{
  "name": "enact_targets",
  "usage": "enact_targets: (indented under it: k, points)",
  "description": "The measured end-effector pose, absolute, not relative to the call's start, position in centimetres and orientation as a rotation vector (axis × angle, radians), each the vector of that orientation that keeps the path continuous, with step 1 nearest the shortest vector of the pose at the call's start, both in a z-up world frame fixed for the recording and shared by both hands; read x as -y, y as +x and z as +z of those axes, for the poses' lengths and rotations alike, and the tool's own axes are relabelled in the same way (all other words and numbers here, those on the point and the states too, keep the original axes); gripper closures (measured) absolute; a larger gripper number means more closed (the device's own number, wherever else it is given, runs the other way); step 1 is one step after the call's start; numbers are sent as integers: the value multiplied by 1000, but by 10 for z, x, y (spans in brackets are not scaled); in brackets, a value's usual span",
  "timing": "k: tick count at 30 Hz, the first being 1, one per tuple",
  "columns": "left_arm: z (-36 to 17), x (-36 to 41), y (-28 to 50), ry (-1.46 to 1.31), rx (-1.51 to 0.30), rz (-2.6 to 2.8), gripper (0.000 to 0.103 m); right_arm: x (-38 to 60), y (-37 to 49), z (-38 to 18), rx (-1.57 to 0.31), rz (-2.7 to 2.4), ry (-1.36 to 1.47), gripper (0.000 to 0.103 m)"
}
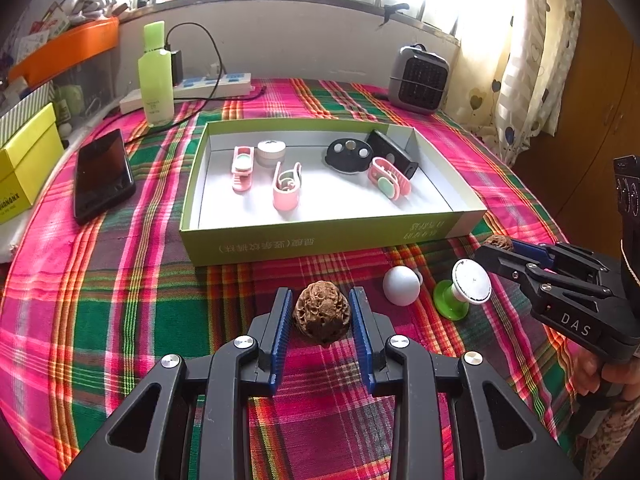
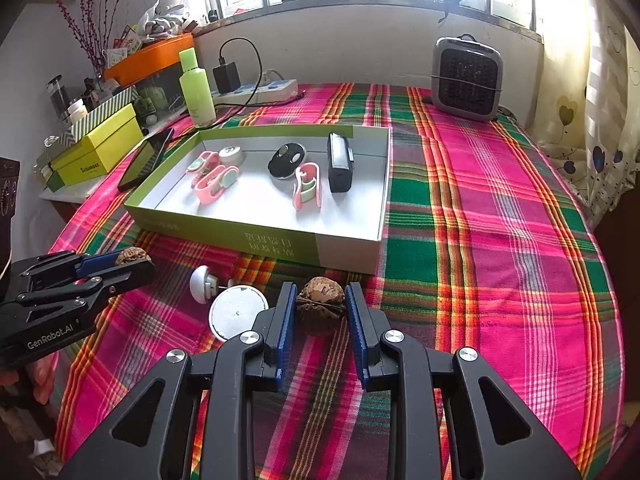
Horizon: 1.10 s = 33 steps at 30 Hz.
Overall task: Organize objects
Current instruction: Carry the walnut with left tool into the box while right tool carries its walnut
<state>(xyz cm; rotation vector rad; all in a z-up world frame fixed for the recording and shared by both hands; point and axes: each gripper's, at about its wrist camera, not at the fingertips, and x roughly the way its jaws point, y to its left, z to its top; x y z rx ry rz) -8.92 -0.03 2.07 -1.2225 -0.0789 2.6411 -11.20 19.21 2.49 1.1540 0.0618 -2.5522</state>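
Note:
My left gripper [image 1: 320,296] is shut on a brown wrinkled walnut [image 1: 321,314], its blue pads against both sides, just in front of the shallow green box [image 1: 320,240]. My right gripper [image 2: 320,290] is shut on a second walnut [image 2: 320,308] near the box's front wall [image 2: 280,242]. Each gripper shows in the other's view: the right gripper [image 1: 496,248] at the right edge, the left gripper [image 2: 136,264] at the left edge. In the box lie pink clips [image 1: 286,186], a black oval piece [image 1: 348,156], a black block [image 2: 340,164] and a small round tin [image 1: 271,152].
On the plaid cloth between the grippers lie a white ball-shaped knob [image 1: 401,285] and a green-based white disc [image 1: 468,286]. A black phone [image 1: 102,174], green bottle [image 1: 156,76], power strip [image 1: 216,84] and yellow box [image 1: 24,160] stand left. A grey heater [image 1: 418,80] stands behind the box.

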Motion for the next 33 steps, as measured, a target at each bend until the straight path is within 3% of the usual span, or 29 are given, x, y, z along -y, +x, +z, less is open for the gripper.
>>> enact_targets:
  k: [33]
  points:
    - [44, 4, -113, -1146, 79, 2681, 76, -164, -132, 53, -40, -2505, 1061, 77]
